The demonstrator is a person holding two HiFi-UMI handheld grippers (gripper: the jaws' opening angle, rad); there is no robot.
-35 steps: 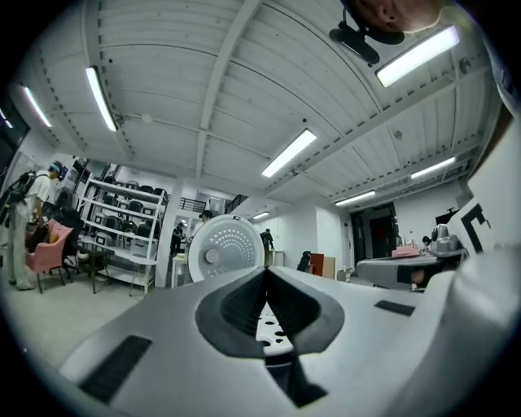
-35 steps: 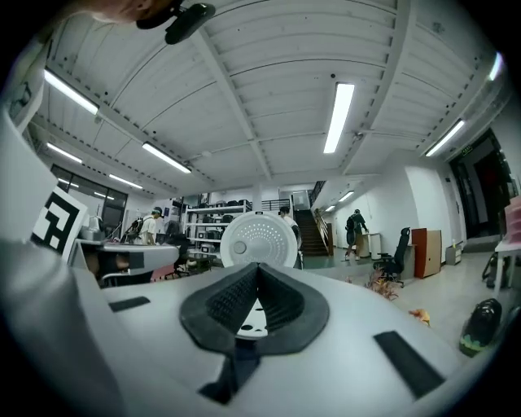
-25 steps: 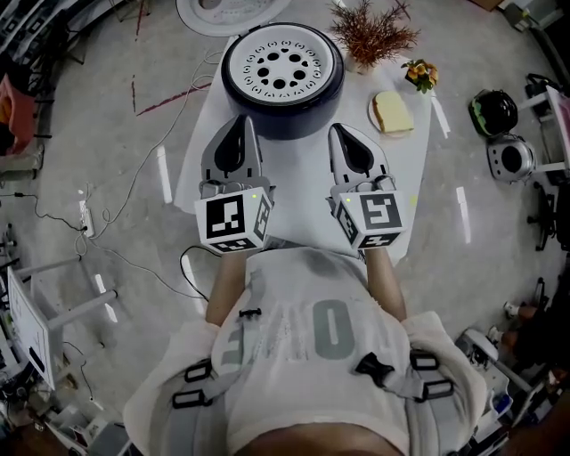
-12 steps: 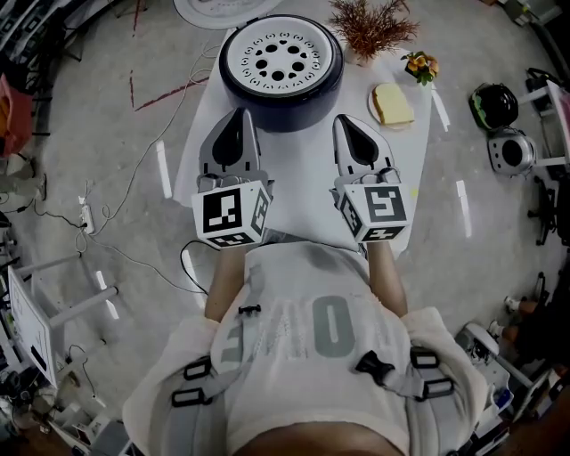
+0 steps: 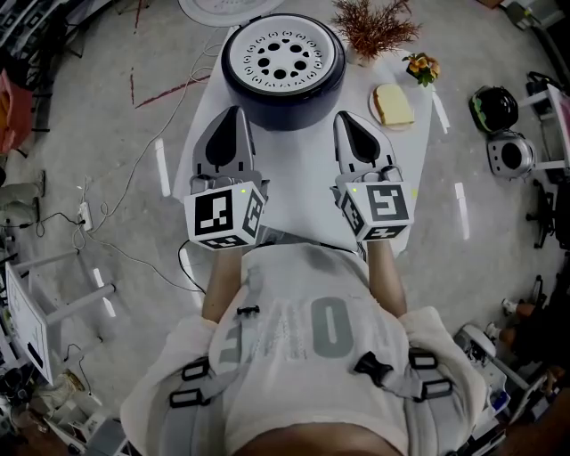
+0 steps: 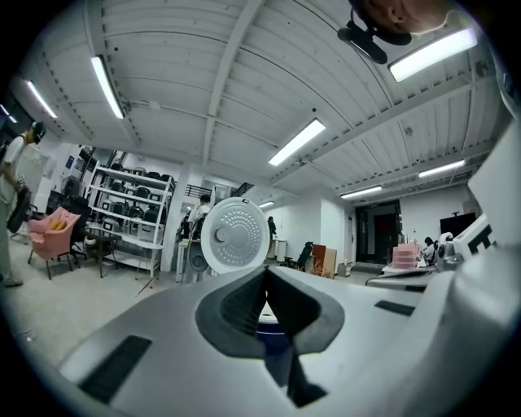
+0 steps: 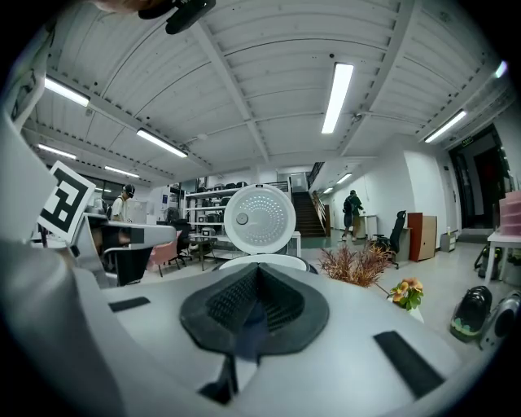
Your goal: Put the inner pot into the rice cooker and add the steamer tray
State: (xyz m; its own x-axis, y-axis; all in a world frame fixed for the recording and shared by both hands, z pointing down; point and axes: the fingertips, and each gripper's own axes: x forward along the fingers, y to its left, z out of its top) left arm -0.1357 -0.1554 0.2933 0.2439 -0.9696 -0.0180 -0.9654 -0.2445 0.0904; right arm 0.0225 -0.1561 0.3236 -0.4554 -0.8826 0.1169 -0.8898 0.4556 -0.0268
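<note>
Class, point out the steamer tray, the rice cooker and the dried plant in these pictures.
steamer tray [image 5: 283, 55]: head view, middle of the perforated white disc.
rice cooker [image 5: 283, 105]: head view, dark front wall.
dried plant [image 5: 372, 27]: head view, middle of its branches.

This is a big open lab or workshop hall, with a ribbed white ceiling [image 6: 244, 81] hung with long tube lights [image 6: 295, 142] and metal shelving racks [image 6: 130, 204] along the far wall. A power strip [image 5: 85, 216] lies on the bare concrete floor [image 5: 116, 116], and a staircase [image 7: 308, 216] and an office chair [image 7: 396, 230] stand further back
</note>
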